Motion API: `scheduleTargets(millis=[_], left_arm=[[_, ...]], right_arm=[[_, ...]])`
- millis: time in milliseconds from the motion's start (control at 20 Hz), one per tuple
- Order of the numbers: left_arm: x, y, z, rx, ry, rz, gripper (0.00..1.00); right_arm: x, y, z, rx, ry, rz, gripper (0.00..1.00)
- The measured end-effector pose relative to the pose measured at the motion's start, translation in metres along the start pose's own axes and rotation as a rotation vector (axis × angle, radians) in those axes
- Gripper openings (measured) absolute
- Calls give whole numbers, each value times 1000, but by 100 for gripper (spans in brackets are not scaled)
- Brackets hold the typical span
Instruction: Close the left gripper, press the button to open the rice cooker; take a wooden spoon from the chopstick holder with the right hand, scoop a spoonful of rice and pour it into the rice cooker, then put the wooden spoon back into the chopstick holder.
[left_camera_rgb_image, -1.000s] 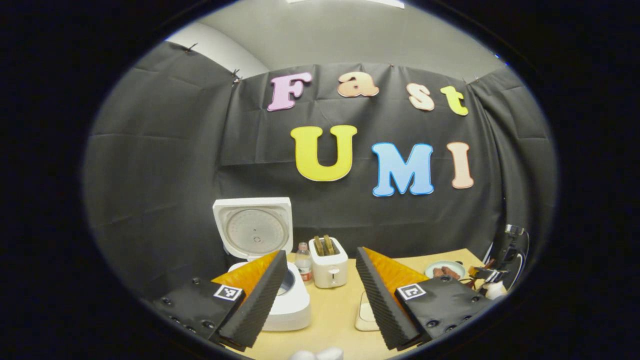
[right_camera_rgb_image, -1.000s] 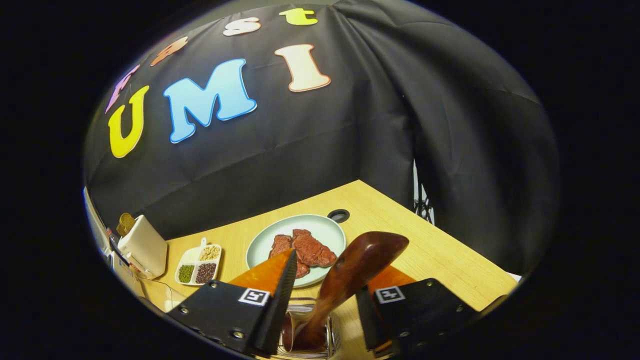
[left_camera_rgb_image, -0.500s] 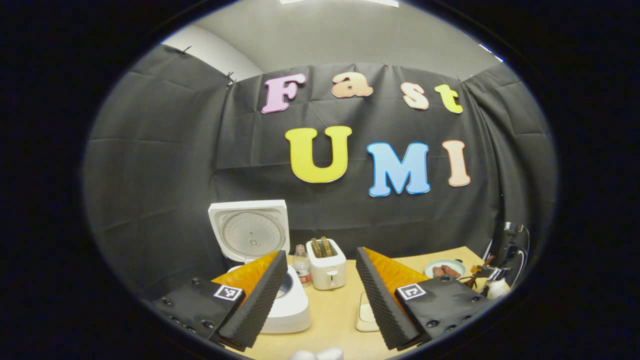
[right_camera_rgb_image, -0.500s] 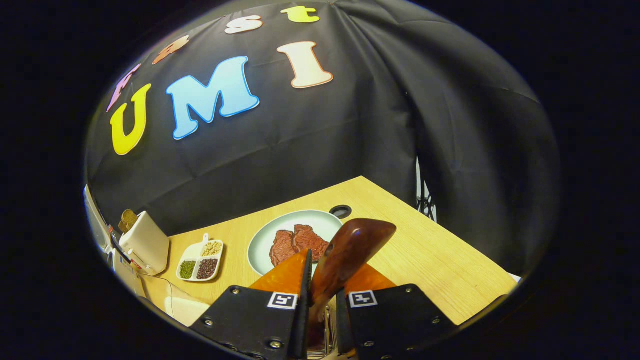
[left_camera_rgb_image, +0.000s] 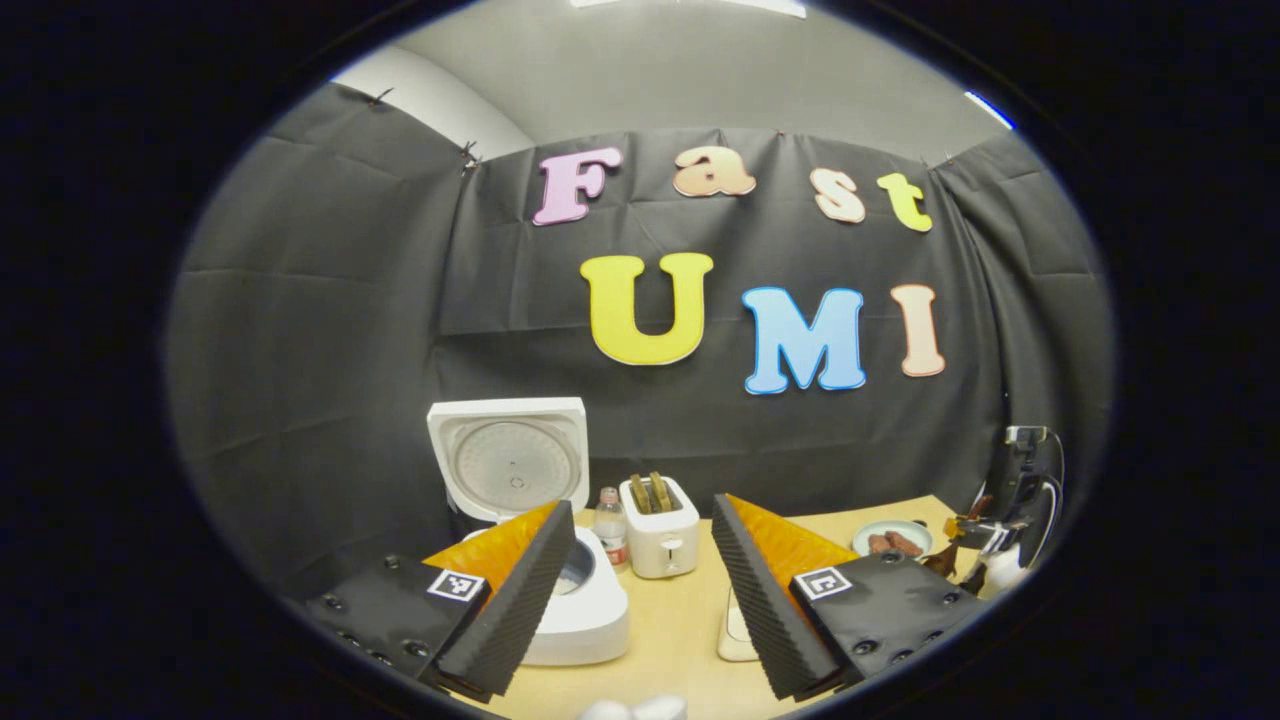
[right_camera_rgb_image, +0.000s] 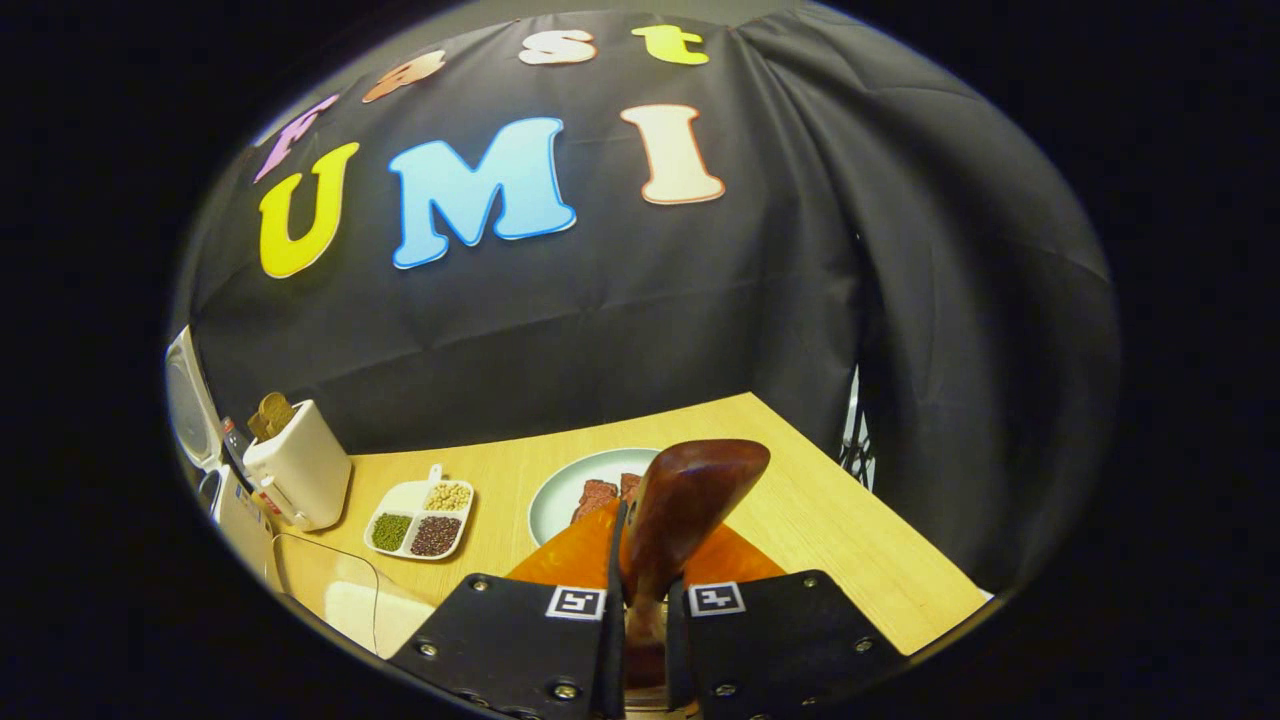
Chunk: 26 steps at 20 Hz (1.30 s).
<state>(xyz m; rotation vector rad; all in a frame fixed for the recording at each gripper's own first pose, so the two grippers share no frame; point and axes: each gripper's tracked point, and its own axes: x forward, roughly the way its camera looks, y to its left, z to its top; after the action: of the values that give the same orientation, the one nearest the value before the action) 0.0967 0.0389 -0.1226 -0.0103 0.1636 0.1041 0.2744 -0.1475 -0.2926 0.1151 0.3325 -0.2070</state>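
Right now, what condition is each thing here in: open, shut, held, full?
Rice cooker: lid up, open.
Toaster: two slices standing in its slots.
Wooden spoon: clamped in the right gripper.
Left gripper: open, holding nothing.
Plate: meat on it.
Divided dish: grains in every compartment.

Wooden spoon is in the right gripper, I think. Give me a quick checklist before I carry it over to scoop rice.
1. Right gripper shut on the wooden spoon: ok, both fingers press its handle.
2. Spoon lifted out of the chopstick holder: cannot tell, its lower end is hidden between the fingers.
3. Rice cooker open: ok, lid stands upright.
4. Left gripper out of the way: ok, open and holding nothing, near the cooker.
5. Grain tray within the path: ok, it sits on the table between toaster and plate.
6. Which compartment holds rice: cannot tell.
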Motion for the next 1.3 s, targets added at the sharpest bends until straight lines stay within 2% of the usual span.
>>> scheduleTargets(millis=[100,300,450,550,700,900,1100,1300], left_arm=[[-3,8,1,-2,-7,2,97],[-10,33,-3,-34,-10,20,96],[-9,59,-11,-43,-2,47,96],[-13,73,-15,-60,-1,62,96],[-15,91,-23,-75,7,80,97],[-20,112,-31,-60,16,100,96],[-25,126,-38,-26,14,106,96],[-25,133,-48,-47,36,104,97]], right_arm=[[-11,10,22,-38,-34,0,16],[-41,50,78,-103,-99,48,16],[-69,99,113,-165,-149,107,16],[-85,136,122,-211,-177,153,16],[-100,186,105,-229,-163,218,16],[-102,224,65,-309,-125,249,16],[-91,249,22,-438,-90,256,16],[-70,266,-17,-554,-58,252,16]])
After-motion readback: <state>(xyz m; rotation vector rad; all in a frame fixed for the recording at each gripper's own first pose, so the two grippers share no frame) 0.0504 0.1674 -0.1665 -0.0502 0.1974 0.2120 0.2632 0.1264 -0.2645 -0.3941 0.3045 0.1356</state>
